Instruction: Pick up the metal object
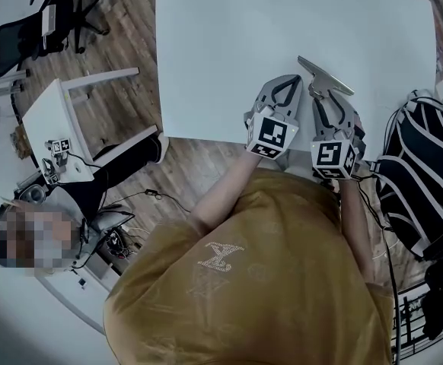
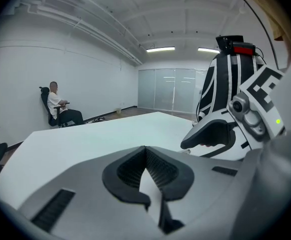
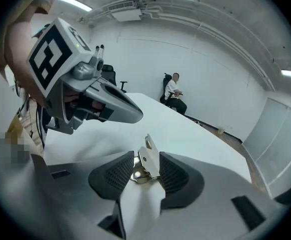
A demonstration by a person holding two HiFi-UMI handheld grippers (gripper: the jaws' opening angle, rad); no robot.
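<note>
The metal object [image 3: 148, 161], a small shiny latch with a flat plate and a rounded base, stands upright between the ribbed pads of my right gripper [image 3: 146, 170], which press it from both sides. From the head view it shows as a grey plate [image 1: 324, 77] sticking out past the right gripper [image 1: 326, 91], near the front edge of the white table [image 1: 282, 21]. Close on its left is my left gripper [image 1: 285, 80], whose tips meet with nothing between them [image 2: 145, 149]. Both grippers hang just over the table.
A black-and-white striped backpack [image 1: 415, 173] stands right of the table, close to the right gripper. A small white side table [image 1: 54, 120] and an office chair [image 1: 39, 29] are on the wooden floor at left. Someone sits on a chair [image 3: 173, 91] by the far wall.
</note>
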